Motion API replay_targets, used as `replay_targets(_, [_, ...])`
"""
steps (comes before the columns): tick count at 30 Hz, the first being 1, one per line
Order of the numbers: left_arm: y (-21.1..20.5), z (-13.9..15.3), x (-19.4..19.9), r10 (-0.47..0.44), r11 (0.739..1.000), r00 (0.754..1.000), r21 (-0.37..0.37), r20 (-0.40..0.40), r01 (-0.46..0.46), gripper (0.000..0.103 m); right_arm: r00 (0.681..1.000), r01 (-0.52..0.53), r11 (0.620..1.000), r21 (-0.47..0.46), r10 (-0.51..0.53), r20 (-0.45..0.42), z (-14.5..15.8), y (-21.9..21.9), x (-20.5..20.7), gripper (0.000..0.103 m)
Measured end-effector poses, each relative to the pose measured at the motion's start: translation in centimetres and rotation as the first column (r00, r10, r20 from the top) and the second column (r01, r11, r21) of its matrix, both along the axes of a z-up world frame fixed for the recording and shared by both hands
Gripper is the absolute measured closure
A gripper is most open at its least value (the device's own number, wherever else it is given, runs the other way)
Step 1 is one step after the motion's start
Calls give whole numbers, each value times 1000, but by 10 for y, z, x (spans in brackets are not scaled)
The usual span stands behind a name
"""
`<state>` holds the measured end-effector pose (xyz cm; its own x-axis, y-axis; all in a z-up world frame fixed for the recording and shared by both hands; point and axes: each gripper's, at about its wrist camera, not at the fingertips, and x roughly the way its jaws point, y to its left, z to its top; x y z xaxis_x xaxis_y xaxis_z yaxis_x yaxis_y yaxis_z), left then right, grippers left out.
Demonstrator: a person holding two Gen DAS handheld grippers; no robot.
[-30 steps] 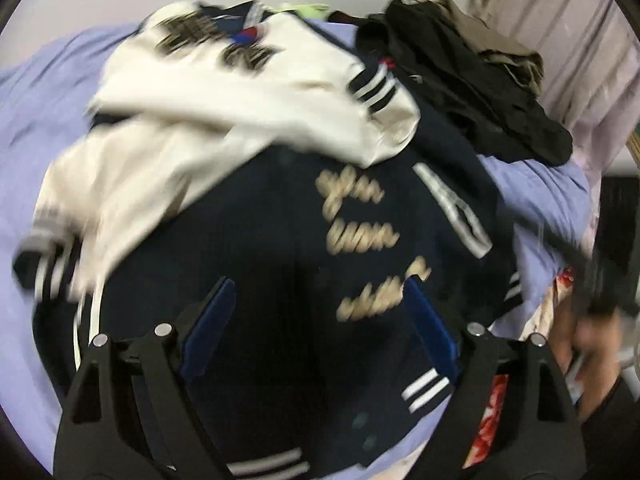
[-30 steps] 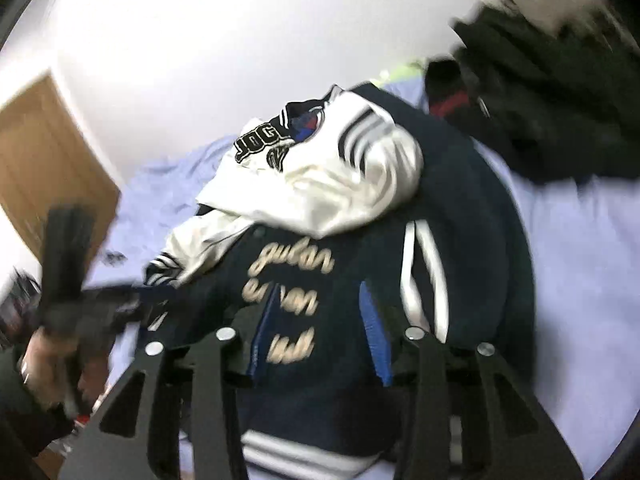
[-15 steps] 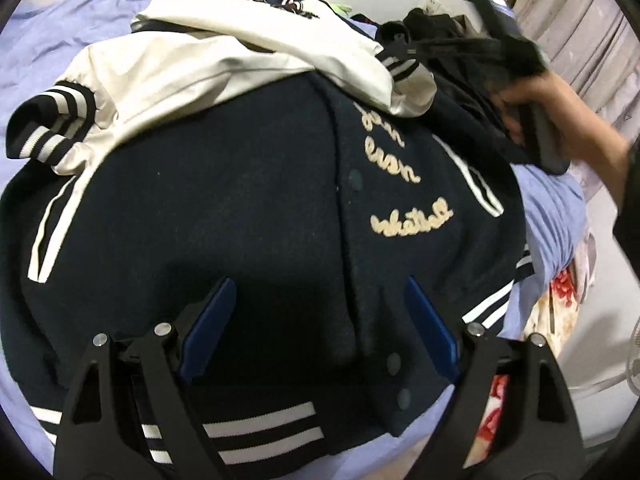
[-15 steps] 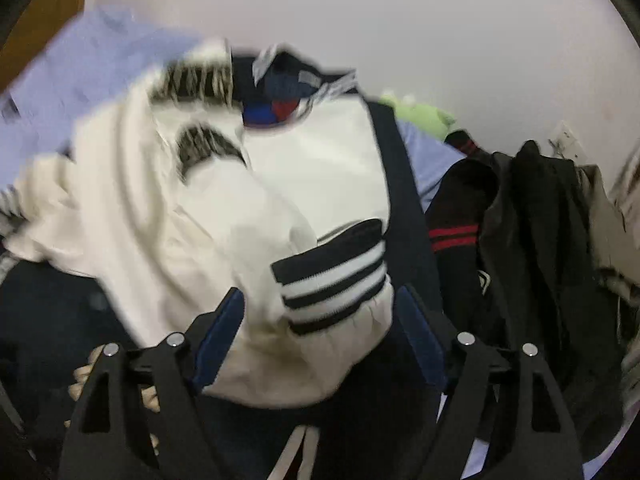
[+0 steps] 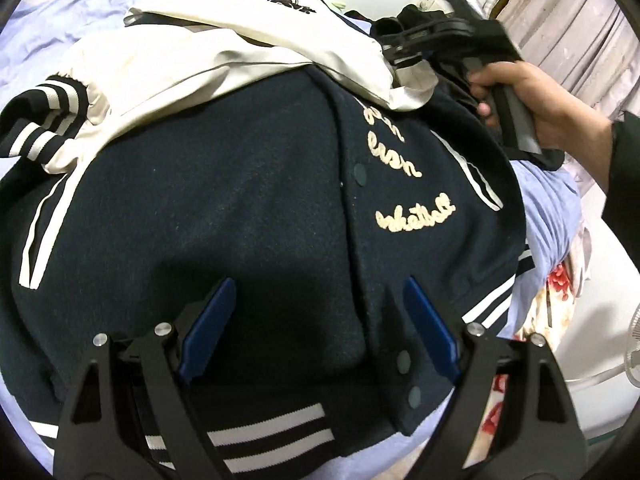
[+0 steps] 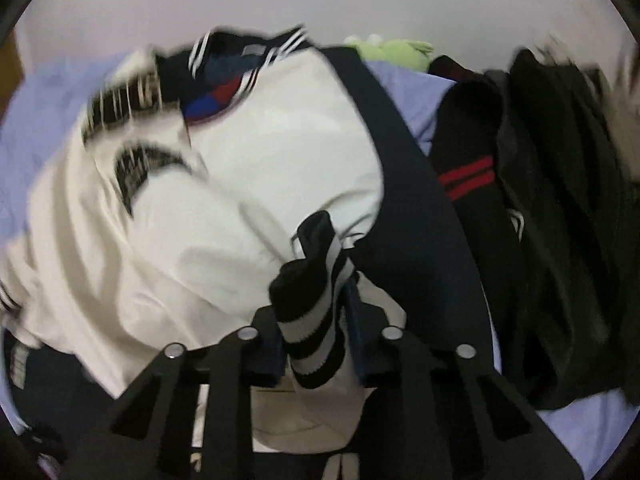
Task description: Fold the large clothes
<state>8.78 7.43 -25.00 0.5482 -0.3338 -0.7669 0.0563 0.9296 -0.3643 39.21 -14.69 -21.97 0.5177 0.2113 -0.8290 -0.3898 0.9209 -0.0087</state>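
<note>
Bed with a pale lavender sheet (image 5: pixel 550 204) against a plain white wall (image 6: pixel 320 4); beige curtain (image 5: pixel 568 28) at the far right of the left wrist view. One varsity jacket (image 5: pixel 224 184), navy body with cream sleeves, spread across the bed, front up, cream script lettering on the chest, striped hem nearest the left camera. Two sleeves, both folded in across the upper part; two striped cuffs counted. Left cuff (image 5: pixel 38 120) lies loose at the jacket's left edge. Two hand-held grippers. Left gripper (image 5: pixel 316 328) hangs over the lower front of the jacket, blue pads wide apart, nothing between them; whether the tips touch the cloth cannot be told. Right gripper (image 6: pixel 316 316) has just been closing, and its jaws now pinch the right cuff (image 6: pixel 314 300), the black-and-white ribbing bunched upright between the pads, cream sleeve trailing beneath. In the left wrist view the person's right hand (image 5: pixel 536 100) grips that tool's handle near the jacket's upper right shoulder. Around: one heap of dark clothes (image 6: pixel 560 220) just beside the jacket on the right, including a black piece with two red stripes; one green plush toy (image 6: pixel 394 50) against the wall behind; floral fabric (image 5: pixel 560 292) at the bed's right edge. The right wrist view is motion-blurred.
</note>
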Motion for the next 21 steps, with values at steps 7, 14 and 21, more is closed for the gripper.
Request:
replay_targets(7, [5,0,0,19,999,1000,-30,1,-19,19,965,255,901,351,-214,-150,-5,-90,-10,85])
replay_targets(14, [4,-1,-1,10,1000,1000,-16,3,-10,19,947,298,912,280,-246,-209,-27,-129,-28,50])
replay_targets(21, [9,19,-7,76,965,989,240,129,-106,19,993,119,968,223,-117,-24,33,-108,-56,21])
